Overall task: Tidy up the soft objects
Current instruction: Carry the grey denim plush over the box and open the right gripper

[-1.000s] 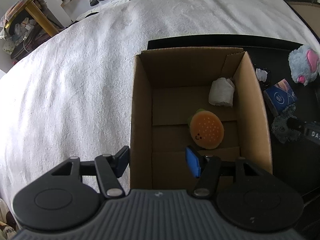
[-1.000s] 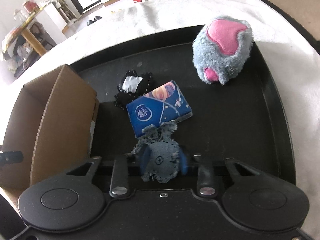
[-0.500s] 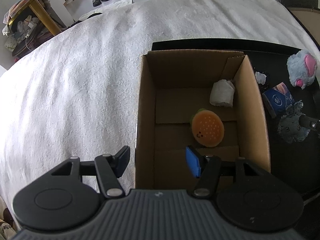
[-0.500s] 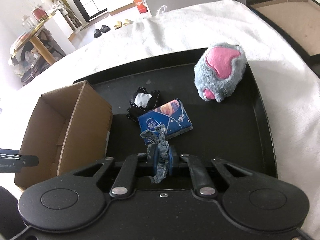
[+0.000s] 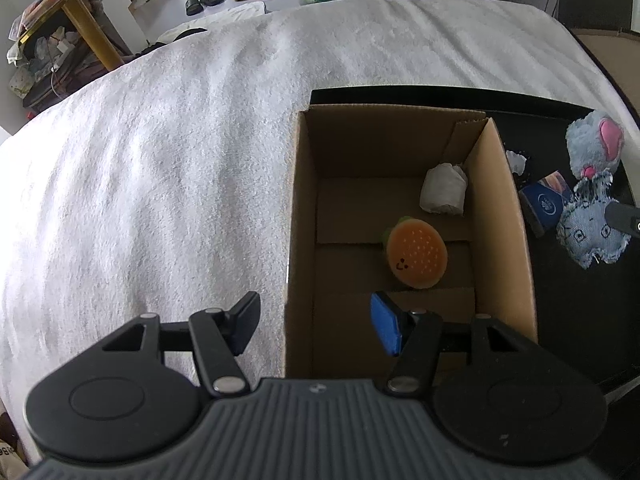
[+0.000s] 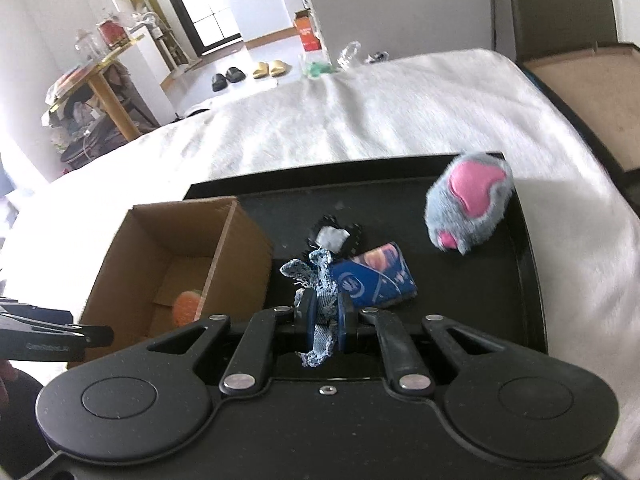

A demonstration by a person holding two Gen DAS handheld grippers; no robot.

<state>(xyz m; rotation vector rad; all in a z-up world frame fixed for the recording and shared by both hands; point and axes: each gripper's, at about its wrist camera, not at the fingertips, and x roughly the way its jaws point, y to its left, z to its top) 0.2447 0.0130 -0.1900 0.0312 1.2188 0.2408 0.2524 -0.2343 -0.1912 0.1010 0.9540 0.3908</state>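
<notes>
An open cardboard box (image 5: 304, 216) (image 6: 240, 256) holds an orange burger plush (image 5: 416, 254) (image 6: 186, 306) and a white rolled cloth (image 5: 444, 194). My right gripper (image 6: 324, 322) is shut on a blue denim soft toy (image 6: 318, 280) (image 5: 592, 232), held above the black tray (image 6: 532, 280) just right of the box. My left gripper (image 5: 316, 326) is open and empty, straddling the box's near left wall. On the tray lie a blue tissue pack (image 6: 376, 280) (image 5: 544, 204), a grey and pink plush mouse (image 6: 468, 204) (image 5: 596, 144) and a black and white fabric piece (image 6: 334, 236).
The box and tray rest on a white fluffy cover (image 5: 160, 160). A wooden side table (image 6: 100, 84) with clutter and slippers (image 6: 272, 68) on the floor stand beyond the far edge. A brown box lid (image 6: 580, 88) is at the far right.
My right gripper closed on the denim toy and lifted it off the tray, pulling back and up. The left gripper also rose and drew back a little, staying open.
</notes>
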